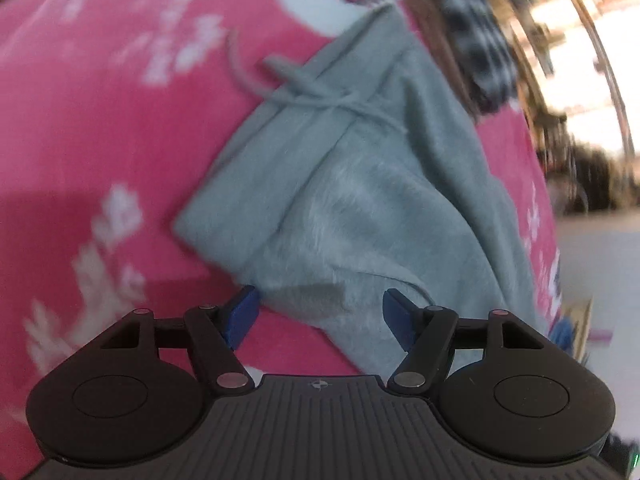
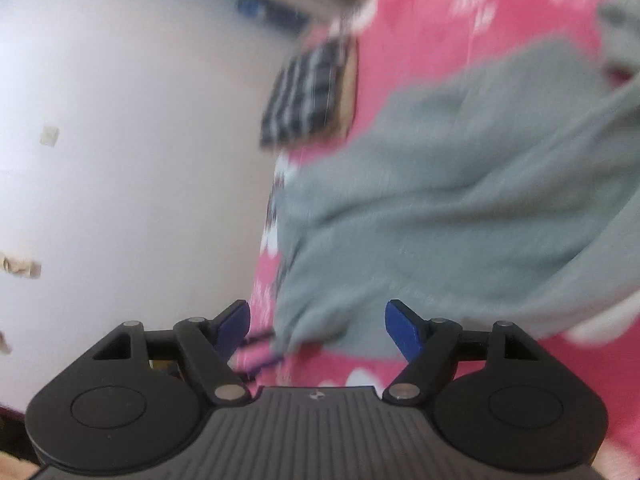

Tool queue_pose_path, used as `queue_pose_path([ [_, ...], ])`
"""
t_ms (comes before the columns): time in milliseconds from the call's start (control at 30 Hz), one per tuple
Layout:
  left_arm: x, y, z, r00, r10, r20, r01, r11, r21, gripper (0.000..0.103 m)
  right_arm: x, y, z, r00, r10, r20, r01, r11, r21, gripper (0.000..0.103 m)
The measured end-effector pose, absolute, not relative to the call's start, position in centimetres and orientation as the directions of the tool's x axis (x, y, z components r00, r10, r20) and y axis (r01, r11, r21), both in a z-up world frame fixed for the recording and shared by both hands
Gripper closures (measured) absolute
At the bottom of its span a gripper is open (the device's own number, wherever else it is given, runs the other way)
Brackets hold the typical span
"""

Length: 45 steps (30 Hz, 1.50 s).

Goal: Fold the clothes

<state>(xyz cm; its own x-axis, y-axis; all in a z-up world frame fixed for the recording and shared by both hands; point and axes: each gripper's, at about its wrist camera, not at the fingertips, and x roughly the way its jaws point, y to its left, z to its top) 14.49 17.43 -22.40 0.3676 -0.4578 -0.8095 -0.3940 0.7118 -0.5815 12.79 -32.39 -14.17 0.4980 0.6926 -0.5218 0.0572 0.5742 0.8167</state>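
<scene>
Between the left tongs (image 1: 319, 318), blue pads spread wide, nothing gripped: lower edge of the grey garment (image 1: 360, 184) sits in the gap, pads clear of it on both sides. Left tongs pitched steeply down at the cloth. Right tongs (image 2: 318, 326) equally wide, empty; grey garment's (image 2: 460, 208) near corner lies just ahead, between the pads but untouched. Right tongs angled down less steeply, over the pink blanket's (image 2: 420, 40) edge.

Garment location: flat-ish on pink blanket (image 1: 100, 120), roughly mid-blanket, partly folded.

Left view only:
- drawstring (image 1: 304, 88) tied in a loose knot at the garment's far end, one tail curling onto the blanket
- fleecy paler inside face of the garment exposed near the tongs, folded flap to its left
- bright blurred room background beyond the garment, top right

Right view only:
- pale smooth floor (image 2: 120, 120) left of the blanket, a few small tan scraps on it
- blanket's fringed edge just ahead of the left pad

Both views: black-and-white checked item (image 1: 476, 48) (image 2: 308, 96) on something brown at the blanket's edge, beyond the garment; what it is, can't tell, too blurred.

Textures: garment soft sweat-type knit, wrinkled; blanket fuzzy pink with white floral print. Heavy motion blur in both.
</scene>
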Motion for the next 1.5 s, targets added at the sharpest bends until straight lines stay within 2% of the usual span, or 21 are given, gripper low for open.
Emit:
queue_pose_path([
  [100, 13.6, 17.5, -23.5, 0.426, -0.446, -0.787, -0.454, 0.647, -0.613, 0.034, 15.6, -31.6, -12.5, 0.497, 0.669, -0.553, -0.05, 0.658, 0.751, 0.025],
  [300, 12.9, 19.1, -23.9, 0.433, -0.442, -0.786, -0.469, 0.634, -0.615, 0.034, 26.8, -21.9, -9.4, 0.398, 0.691, -0.604, -0.435, 0.721, 0.539, 0.023],
  [367, 12.9, 19.4, -24.5, 0.418, -0.43, -0.8, -0.475, 0.647, -0.596, 0.031, 31.7, -16.6, -10.7, 0.347, 0.698, -0.626, -0.531, 0.697, 0.483, 0.013],
  [600, 13.0, 20.1, -26.0, 0.45, -0.423, -0.787, -0.493, 0.617, -0.613, 0.033, 44.4, -3.5, -18.1, 0.259, 0.634, -0.728, -0.649, 0.673, 0.355, 0.01],
  [667, 13.2, 19.7, -26.3, 0.44, -0.426, -0.79, -0.484, 0.629, -0.608, 0.035, 46.6, -1.6, -20.0, 0.248, 0.618, -0.746, -0.659, 0.672, 0.338, 0.01],
  [767, 13.4, 19.3, -26.3, 0.443, -0.411, -0.796, -0.468, 0.651, -0.597, 0.052, 49.1, 0.3, -23.0, 0.197, 0.586, -0.786, -0.647, 0.68, 0.345, 0.009],
  [833, 13.6, 19.1, -26.3, 0.451, -0.395, -0.801, -0.465, 0.662, -0.588, 0.057, 49.4, 0.8, -24.9, 0.142, 0.553, -0.821, -0.651, 0.677, 0.343, 0.01],
  [900, 13.8, 18.7, -26.2, 0.452, -0.367, -0.813, -0.462, 0.683, -0.566, 0.067, 48.3, 0.8, -25.7, 0.121, 0.539, -0.834, -0.67, 0.664, 0.332, 0.016],
  [933, 13.8, 18.5, -26.1, 0.456, -0.351, -0.818, -0.459, 0.694, -0.554, 0.074, 47.6, 0.6, -25.6, 0.124, 0.547, -0.828, -0.681, 0.654, 0.33, 0.03],
  [967, 13.8, 18.3, -25.8, 0.464, -0.34, -0.818, -0.452, 0.703, -0.549, 0.083, 47.1, 0.4, -25.4, 0.118, 0.559, -0.82, -0.685, 0.644, 0.341, 0.053],
  [1033, 13.9, 18.3, -25.1, 0.484, -0.316, -0.816, -0.435, 0.722, -0.538, 0.09, 46.3, -0.3, -24.8, 0.098, 0.589, -0.802, -0.684, 0.626, 0.376, 0.082],
  [1233, 14.6, 20.9, -21.5, 0.562, -0.25, -0.789, -0.399, 0.753, -0.523, 0.101, 43.6, -1.0, -19.8, 0.206, 0.647, -0.734, -0.743, 0.592, 0.313, 0.087],
  [1367, 16.4, 24.6, -18.2, 0.628, -0.174, -0.758, -0.376, 0.786, -0.492, 0.102, 44.8, -0.8, -17.1, 0.253, 0.717, -0.649, -0.728, 0.583, 0.36, 0.088],
  [1500, 18.8, 27.8, -17.0, 0.646, -0.071, -0.76, -0.377, 0.836, -0.399, 0.102, 46.8, 0.9, -16.6, 0.295, 0.762, -0.576, -0.696, 0.585, 0.417, 0.088],
])
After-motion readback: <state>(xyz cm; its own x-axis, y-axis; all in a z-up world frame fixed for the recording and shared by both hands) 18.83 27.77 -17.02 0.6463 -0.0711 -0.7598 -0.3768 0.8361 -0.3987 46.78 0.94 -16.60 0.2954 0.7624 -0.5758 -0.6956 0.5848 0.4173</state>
